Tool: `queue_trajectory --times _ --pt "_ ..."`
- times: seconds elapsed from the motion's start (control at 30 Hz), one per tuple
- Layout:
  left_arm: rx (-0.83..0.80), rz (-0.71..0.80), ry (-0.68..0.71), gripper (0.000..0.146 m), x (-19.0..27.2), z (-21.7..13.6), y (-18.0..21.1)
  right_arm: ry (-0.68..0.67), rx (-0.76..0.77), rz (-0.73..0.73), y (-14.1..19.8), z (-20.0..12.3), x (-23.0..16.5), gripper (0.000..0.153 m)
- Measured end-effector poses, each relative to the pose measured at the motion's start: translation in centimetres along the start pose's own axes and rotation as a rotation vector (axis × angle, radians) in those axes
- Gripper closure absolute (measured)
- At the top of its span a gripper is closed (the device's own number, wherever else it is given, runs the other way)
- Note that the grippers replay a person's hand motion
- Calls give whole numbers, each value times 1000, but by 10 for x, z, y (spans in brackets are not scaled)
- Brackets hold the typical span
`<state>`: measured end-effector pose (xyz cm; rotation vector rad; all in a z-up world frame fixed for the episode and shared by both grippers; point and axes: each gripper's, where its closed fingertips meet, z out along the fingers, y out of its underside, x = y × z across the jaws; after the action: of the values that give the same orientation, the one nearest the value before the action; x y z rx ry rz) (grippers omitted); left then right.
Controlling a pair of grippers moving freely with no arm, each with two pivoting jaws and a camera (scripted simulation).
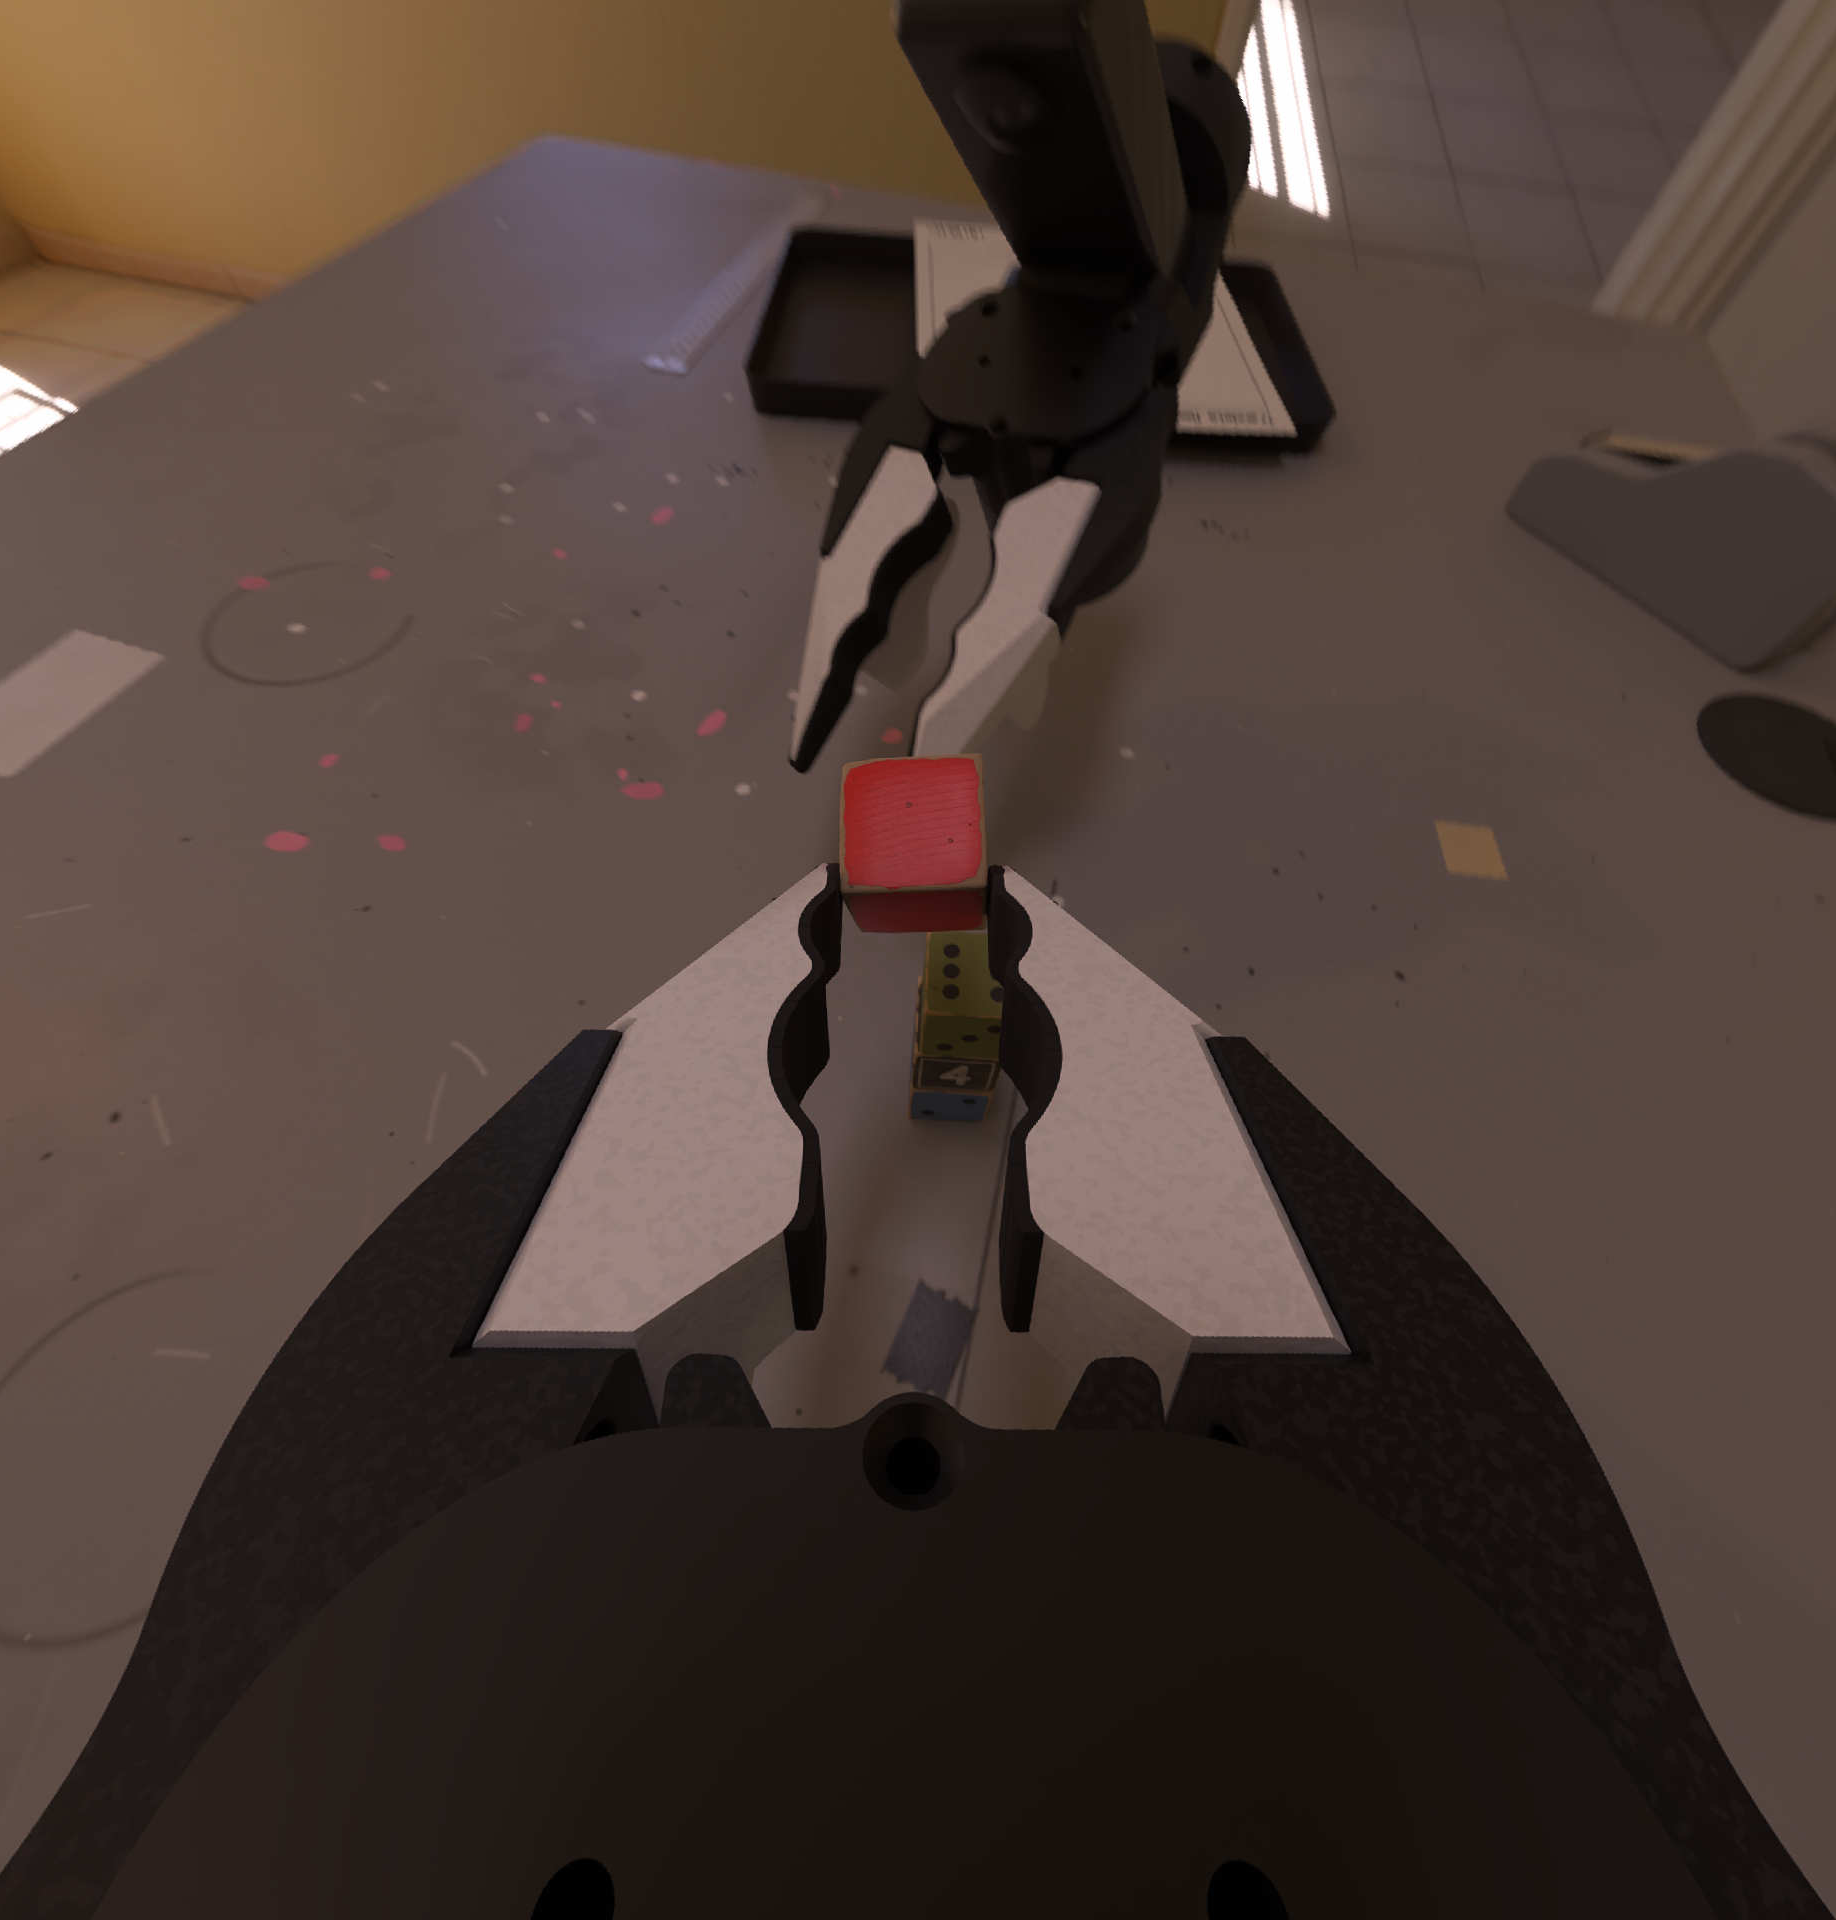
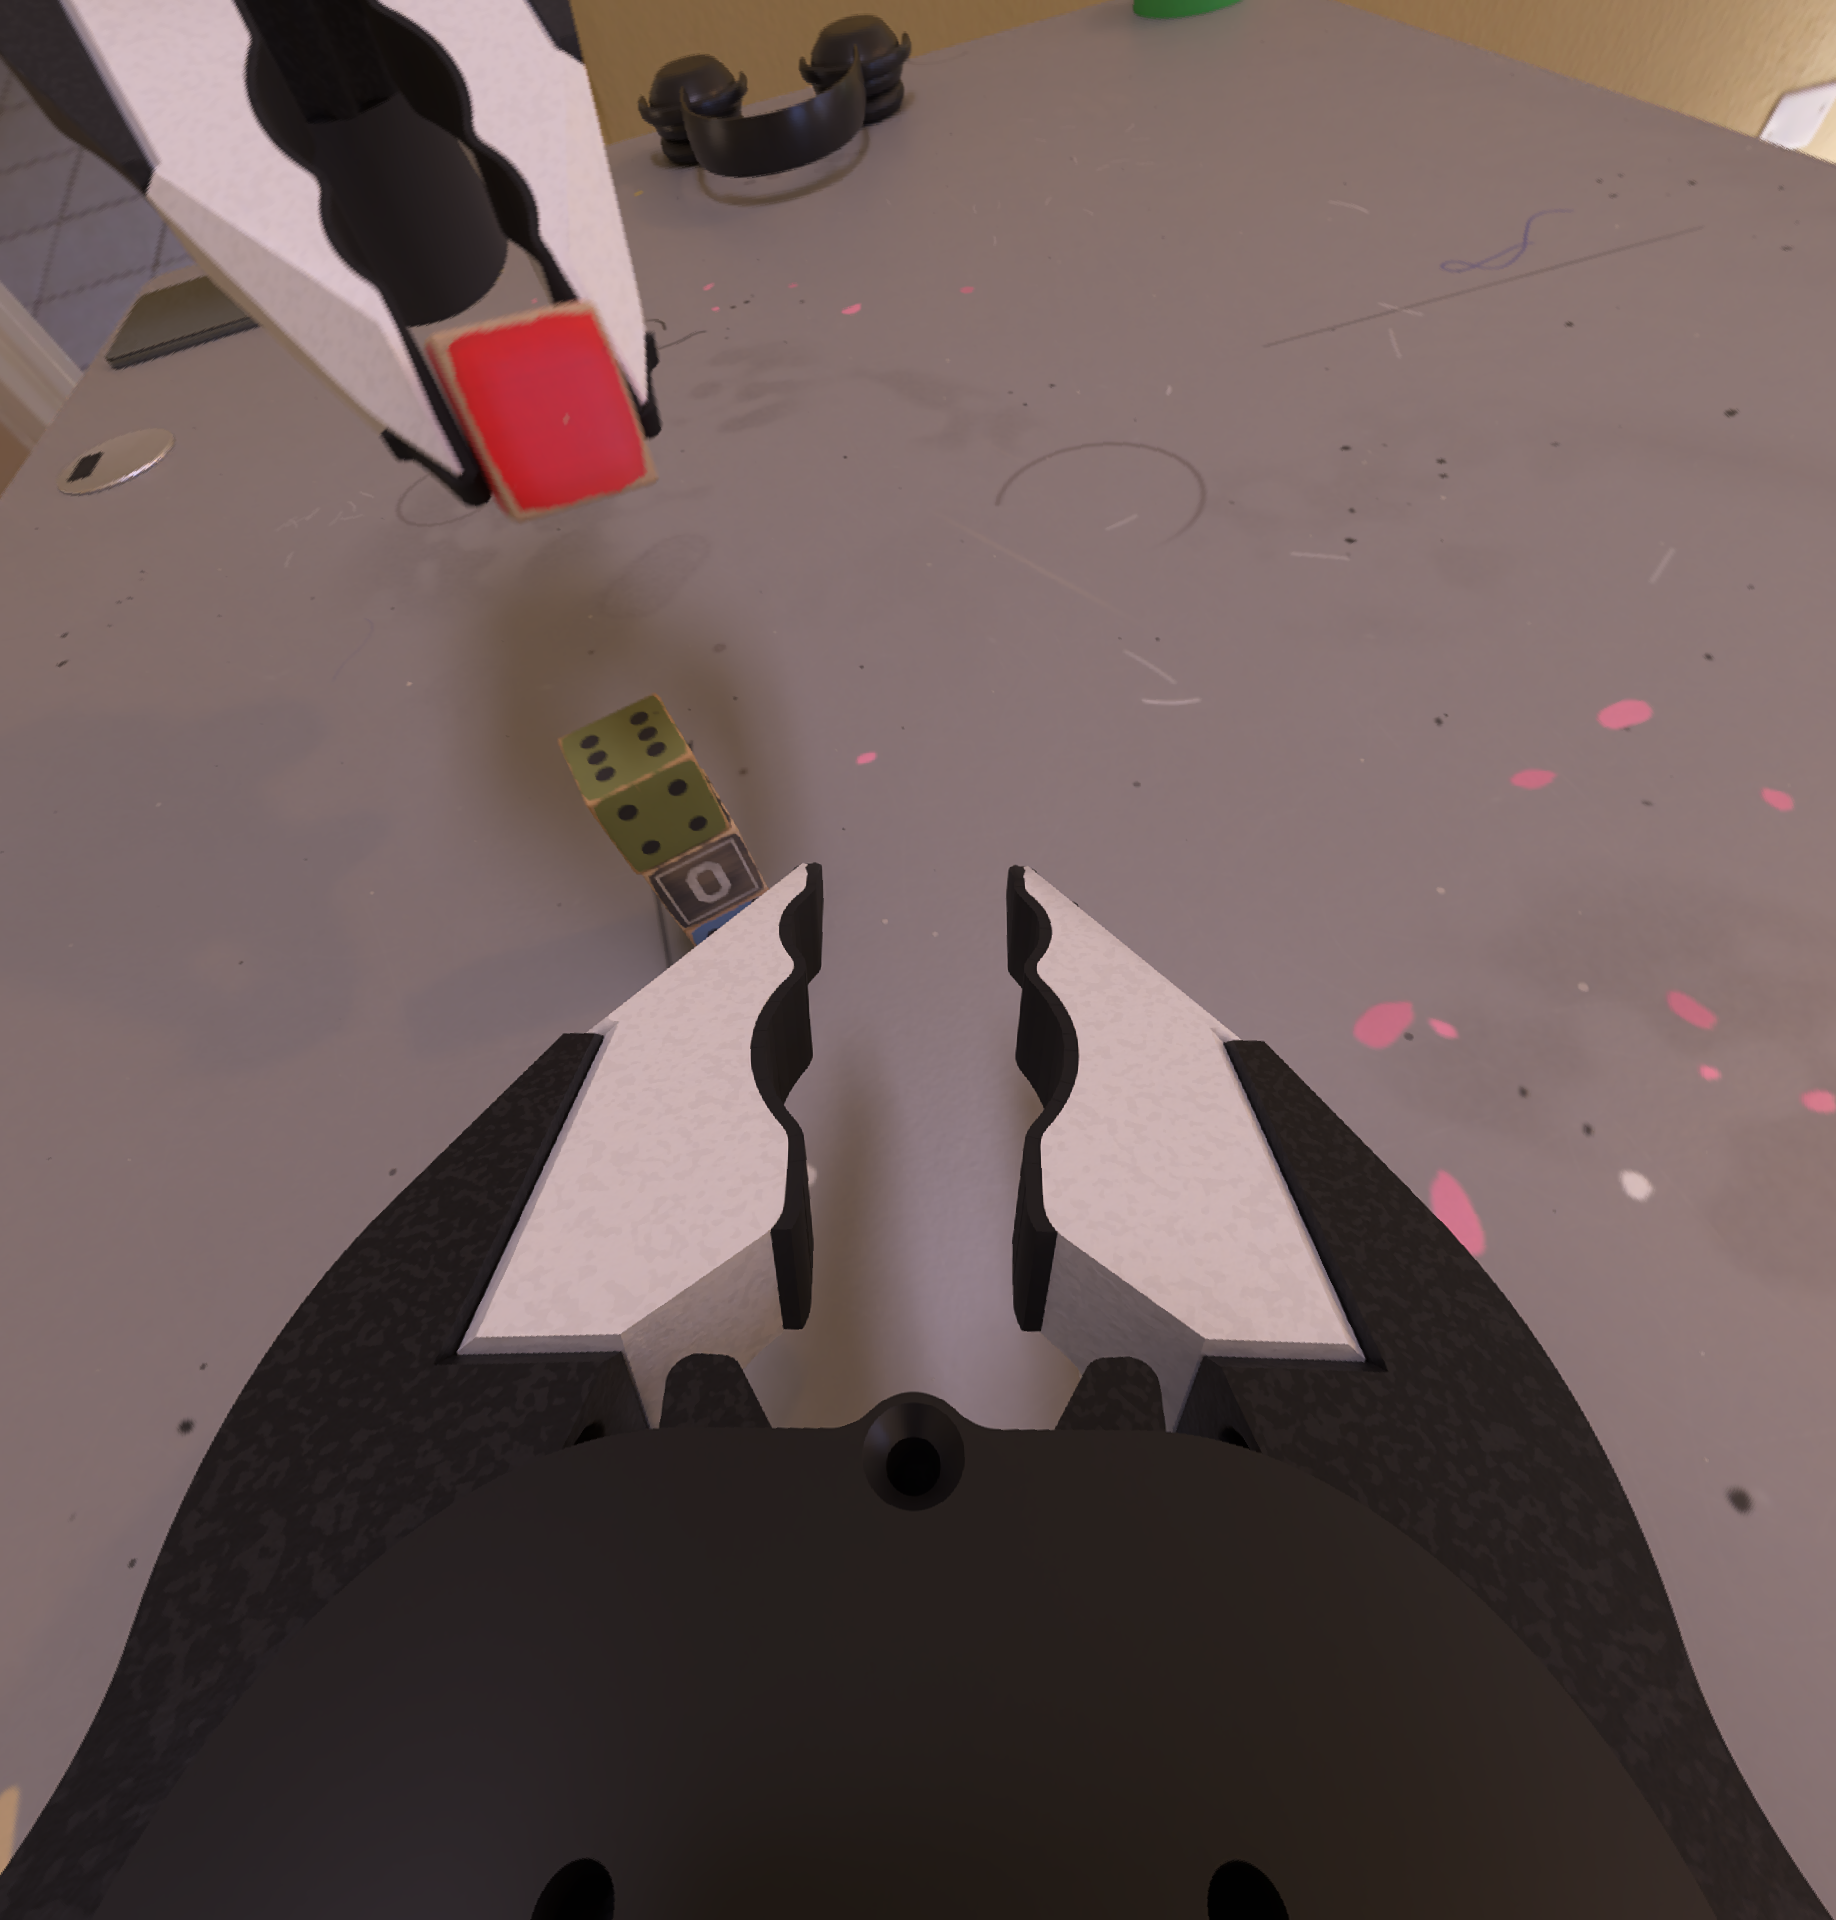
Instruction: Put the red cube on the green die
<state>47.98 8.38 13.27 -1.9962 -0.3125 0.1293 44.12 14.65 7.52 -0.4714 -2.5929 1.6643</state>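
Above the green die (image 1: 958,997), red cube (image 1: 912,823) clamped in left gripper (image 1: 914,881), right gripper (image 2: 912,883) spread, empty

A workshop: paint-spattered grey bench (image 2: 1309,623), ear defenders (image 2: 779,109), tape dispenser (image 1: 1714,540).

Red cube (image 1: 912,823) aloft above green die (image 1: 961,1000)

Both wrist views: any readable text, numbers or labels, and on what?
The dark block under the green die: one pale character on each visible face; not quoted here.
The white sheet in the black tray: printed marks, too small to read.
The green die: black pips only, no writing.
The red cube: no writing.
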Motion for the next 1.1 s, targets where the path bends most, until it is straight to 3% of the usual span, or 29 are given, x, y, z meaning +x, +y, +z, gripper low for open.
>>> queue_trajectory --times 0.27,0.5,1.1 --pt "-123 27 -2 119 9 18 14 22 -48 21 20 4 14 118" --pt "-217 63 -26 119 12 24 28 127 -191 1 47 11 33 118" --pt "-255 61 -1 119 13 28 38 147 -253 -30 56 15 34 115"
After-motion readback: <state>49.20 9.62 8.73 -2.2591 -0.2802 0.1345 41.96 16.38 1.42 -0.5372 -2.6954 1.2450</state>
